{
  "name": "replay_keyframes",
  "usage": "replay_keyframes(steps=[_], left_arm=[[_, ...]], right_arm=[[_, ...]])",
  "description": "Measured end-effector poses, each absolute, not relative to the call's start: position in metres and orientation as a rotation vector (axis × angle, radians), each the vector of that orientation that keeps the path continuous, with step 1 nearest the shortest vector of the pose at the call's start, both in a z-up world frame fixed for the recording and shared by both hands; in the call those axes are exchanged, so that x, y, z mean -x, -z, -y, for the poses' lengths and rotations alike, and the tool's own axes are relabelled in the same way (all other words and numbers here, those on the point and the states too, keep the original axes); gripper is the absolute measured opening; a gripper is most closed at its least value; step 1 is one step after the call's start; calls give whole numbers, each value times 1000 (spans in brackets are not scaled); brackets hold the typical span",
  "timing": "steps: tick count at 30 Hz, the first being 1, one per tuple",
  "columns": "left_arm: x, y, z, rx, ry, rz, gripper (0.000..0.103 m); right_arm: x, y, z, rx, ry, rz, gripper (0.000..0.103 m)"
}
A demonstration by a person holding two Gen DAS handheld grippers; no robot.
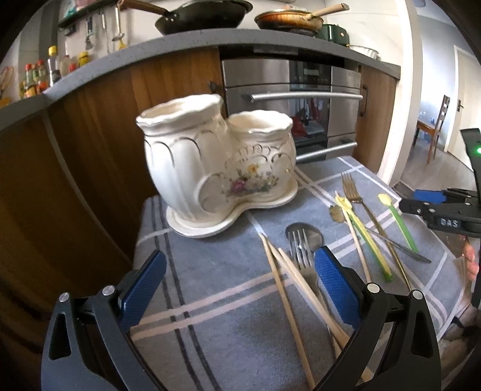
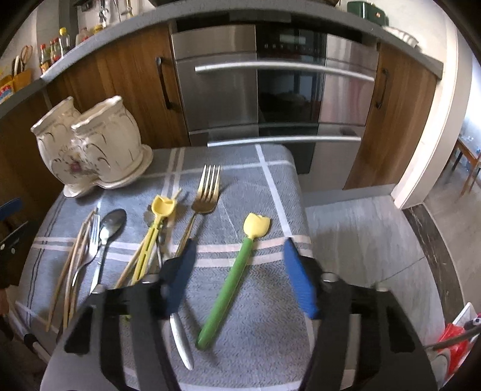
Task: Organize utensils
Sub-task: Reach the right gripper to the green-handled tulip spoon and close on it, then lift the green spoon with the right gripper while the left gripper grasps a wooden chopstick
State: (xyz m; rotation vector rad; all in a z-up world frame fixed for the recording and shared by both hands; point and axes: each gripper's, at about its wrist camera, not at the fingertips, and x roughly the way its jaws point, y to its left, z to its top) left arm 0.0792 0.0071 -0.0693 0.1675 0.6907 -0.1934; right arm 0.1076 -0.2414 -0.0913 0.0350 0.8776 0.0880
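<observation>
A cream twin-pot ceramic utensil holder [image 1: 216, 162] stands at the far left of the grey checked cloth [image 1: 210, 285]; it also shows in the right wrist view [image 2: 90, 150]. Utensils lie loose on the cloth: wooden chopsticks [image 1: 288, 288], a silver fork [image 1: 300, 252], a spoon [image 2: 112, 222], a gold fork [image 2: 207, 192], a yellow tulip utensil [image 2: 156, 231] and a green-handled tulip utensil [image 2: 231, 279]. My left gripper [image 1: 240, 267] is open and empty above the cloth, its right finger over the silver fork. My right gripper [image 2: 239, 252] is open, astride the green handle, above it.
The table stands before a steel oven [image 2: 270, 84] and wooden cabinets [image 2: 126, 75]. Pans [image 1: 204, 15] sit on the counter above. The cloth's right edge drops to the tiled floor [image 2: 360, 240]. A red bag [image 2: 457, 340] is at the lower right.
</observation>
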Motion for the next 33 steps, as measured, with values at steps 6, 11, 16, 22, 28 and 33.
replay_keyframes(steps=[6, 11, 16, 22, 28, 33], left_arm=[[-83, 78, -5, -180, 212, -701, 98], [-83, 81, -9, -169, 212, -707, 98], [-86, 85, -11, -167, 220, -721, 98], [-91, 97, -10, -173, 234, -768, 97], [-99, 107, -13, -136, 245, -836, 95], [-102, 100, -5, -76, 302, -857, 82]], right_arm=[[-124, 104, 240, -41, -57, -932, 23], [-129, 114, 236, -36, -35, -976, 23], [-128, 117, 231, -9, -22, -978, 23], [-128, 117, 234, -38, -31, -963, 10], [-123, 108, 240, -108, -49, -905, 9], [-116, 89, 239, -95, -50, -821, 9]])
